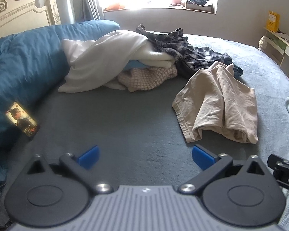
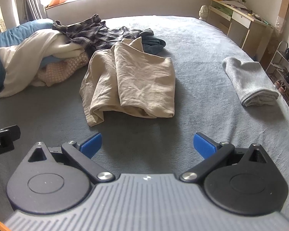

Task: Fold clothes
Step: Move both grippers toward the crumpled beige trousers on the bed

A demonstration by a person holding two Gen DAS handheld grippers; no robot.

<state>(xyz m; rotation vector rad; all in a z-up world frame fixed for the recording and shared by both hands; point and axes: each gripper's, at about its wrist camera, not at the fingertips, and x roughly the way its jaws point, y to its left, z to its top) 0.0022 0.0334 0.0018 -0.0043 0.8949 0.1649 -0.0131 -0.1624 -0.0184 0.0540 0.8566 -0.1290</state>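
Both claws, left (image 1: 145,157) and right (image 2: 147,144), spread empty, beige garment (image 2: 133,80) lying just ahead.

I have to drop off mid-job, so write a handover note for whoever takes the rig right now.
Left gripper: open, holding nothing, above bare bed.
Right gripper: open, holding nothing.
Done: folded light grey garment lies at the bed's right side.
Next: crumpled beige cotton garment lies straight ahead, unfolded.
Left: pile behind it of white fabric, dark plaid shirt and pink checked knit.
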